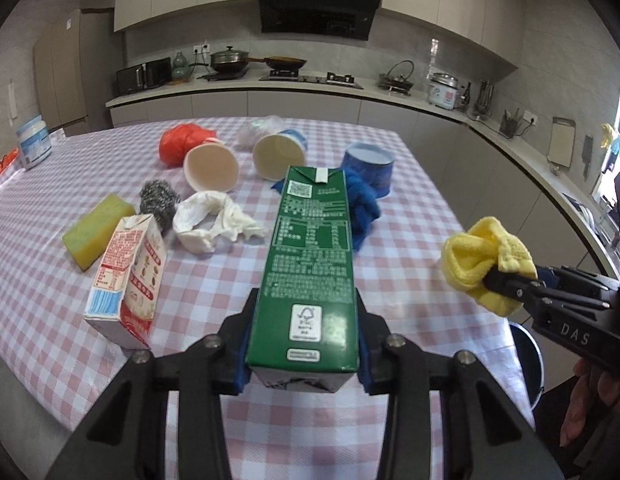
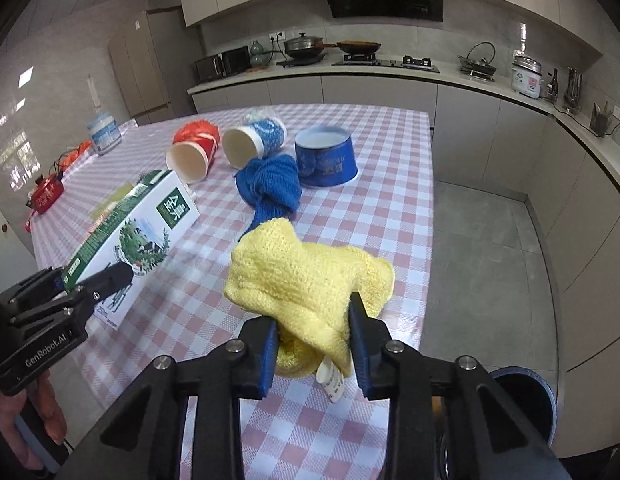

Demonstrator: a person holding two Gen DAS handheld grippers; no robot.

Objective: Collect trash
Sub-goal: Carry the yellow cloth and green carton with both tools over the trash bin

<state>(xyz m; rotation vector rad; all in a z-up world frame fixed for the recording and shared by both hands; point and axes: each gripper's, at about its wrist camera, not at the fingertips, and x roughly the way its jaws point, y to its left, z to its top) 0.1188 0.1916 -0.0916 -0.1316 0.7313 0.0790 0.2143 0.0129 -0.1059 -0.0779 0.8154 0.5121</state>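
Note:
My left gripper point(image 1: 306, 356) is shut on a green milk carton point(image 1: 310, 264) and holds it above the pink checked table point(image 1: 410, 264); the carton also shows in the right wrist view point(image 2: 142, 228). My right gripper point(image 2: 314, 344) is shut on a yellow knitted cloth point(image 2: 306, 280), held over the table's near right part; the cloth shows in the left wrist view point(image 1: 482, 260). On the table lie a red-and-white carton point(image 1: 126, 280), a crumpled white tissue point(image 1: 214, 220), two tipped paper cups point(image 1: 210, 168) point(image 1: 278, 156), a blue bowl point(image 2: 326, 156) and a blue cloth point(image 2: 270, 188).
A green-yellow sponge point(image 1: 94, 232), a steel scourer point(image 1: 158, 200), a red bag point(image 1: 178, 144) and a white jar point(image 1: 34, 144) are on the table. A dark blue bin point(image 2: 526, 400) stands on the floor at the table's near right corner. Kitchen counters run behind and right.

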